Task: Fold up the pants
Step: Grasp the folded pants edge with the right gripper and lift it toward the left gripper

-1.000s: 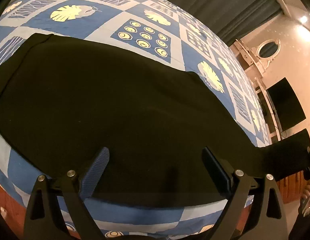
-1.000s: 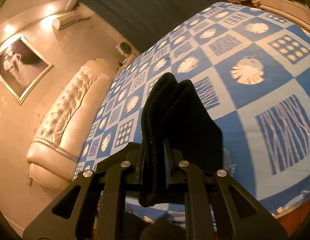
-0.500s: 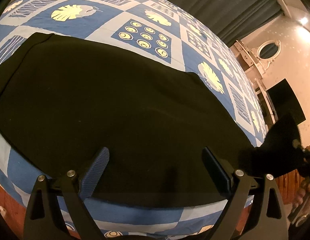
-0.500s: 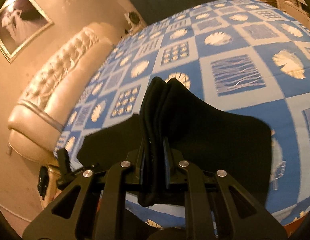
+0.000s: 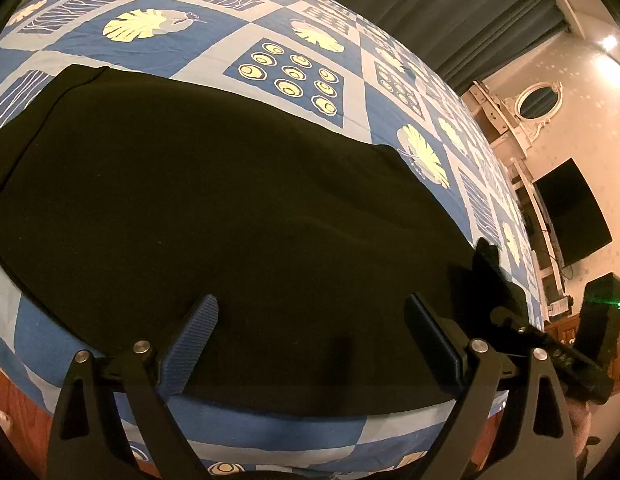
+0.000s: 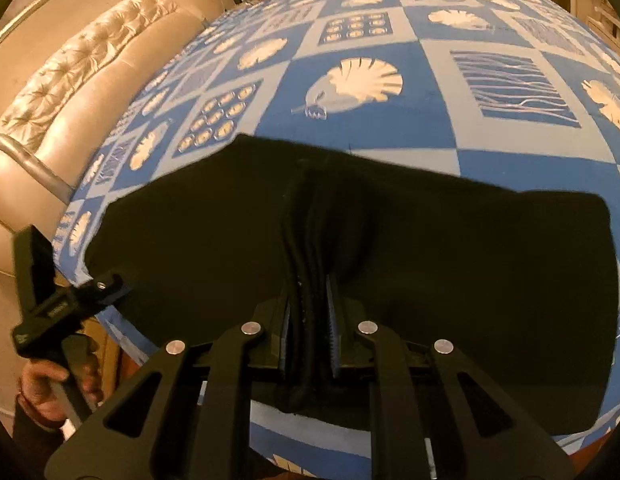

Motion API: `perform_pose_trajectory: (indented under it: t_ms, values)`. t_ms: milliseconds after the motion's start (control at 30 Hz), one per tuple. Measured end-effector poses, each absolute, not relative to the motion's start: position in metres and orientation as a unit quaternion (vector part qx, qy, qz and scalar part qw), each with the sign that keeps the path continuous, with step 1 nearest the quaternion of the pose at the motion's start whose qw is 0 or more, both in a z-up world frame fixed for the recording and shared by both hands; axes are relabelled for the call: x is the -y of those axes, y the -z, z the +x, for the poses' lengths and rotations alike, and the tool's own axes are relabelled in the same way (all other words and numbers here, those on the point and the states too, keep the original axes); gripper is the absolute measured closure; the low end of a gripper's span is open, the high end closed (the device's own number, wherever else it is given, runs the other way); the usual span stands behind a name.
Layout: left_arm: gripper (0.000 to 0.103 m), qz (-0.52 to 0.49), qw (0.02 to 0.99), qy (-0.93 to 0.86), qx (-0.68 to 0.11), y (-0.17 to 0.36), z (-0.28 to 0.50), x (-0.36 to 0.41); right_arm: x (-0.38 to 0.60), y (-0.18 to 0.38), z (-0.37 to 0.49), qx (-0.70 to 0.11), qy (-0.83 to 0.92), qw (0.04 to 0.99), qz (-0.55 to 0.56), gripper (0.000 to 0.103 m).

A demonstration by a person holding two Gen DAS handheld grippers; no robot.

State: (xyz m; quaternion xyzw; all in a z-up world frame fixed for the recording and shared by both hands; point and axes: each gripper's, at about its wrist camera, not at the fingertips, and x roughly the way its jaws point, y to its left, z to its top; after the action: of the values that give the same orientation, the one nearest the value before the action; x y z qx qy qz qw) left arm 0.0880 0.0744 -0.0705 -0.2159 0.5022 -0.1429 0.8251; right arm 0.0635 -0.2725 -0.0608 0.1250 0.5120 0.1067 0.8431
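Note:
Black pants [image 5: 229, 208] lie flat across the near part of a bed with a blue and white patterned cover [image 5: 293, 40]. My left gripper [image 5: 310, 332] is open and empty, hovering just above the pants near the bed's front edge. My right gripper [image 6: 307, 308] is shut on a bunched end of the pants [image 6: 305, 240], held low over the rest of the pants [image 6: 470, 260]. The right gripper also shows at the right of the left wrist view [image 5: 510, 320], with the pants end in it. The left gripper shows at the left of the right wrist view [image 6: 69, 300].
A padded cream headboard [image 6: 69, 80] stands at the bed's left side. Dark curtains [image 5: 430, 0], a wall mirror [image 5: 538, 100] and a black TV [image 5: 570, 216] stand beyond the bed. The bed's front edge drops to a wooden floor [image 5: 5, 392].
My right gripper has carried the pants end leftward over the rest of the pants and lowered it towards the bed. My left gripper has not moved.

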Motion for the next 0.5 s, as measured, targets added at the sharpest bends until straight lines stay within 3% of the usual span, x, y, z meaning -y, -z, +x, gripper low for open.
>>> perform_pose_trajectory:
  t_ms: [500]
  values:
    - [0.009, -0.215, 0.825, 0.143, -0.502, 0.070, 0.088, -0.074, 0.246, 0.076, 0.071, -0.514, -0.099, 0.845, 0.108, 0.088]
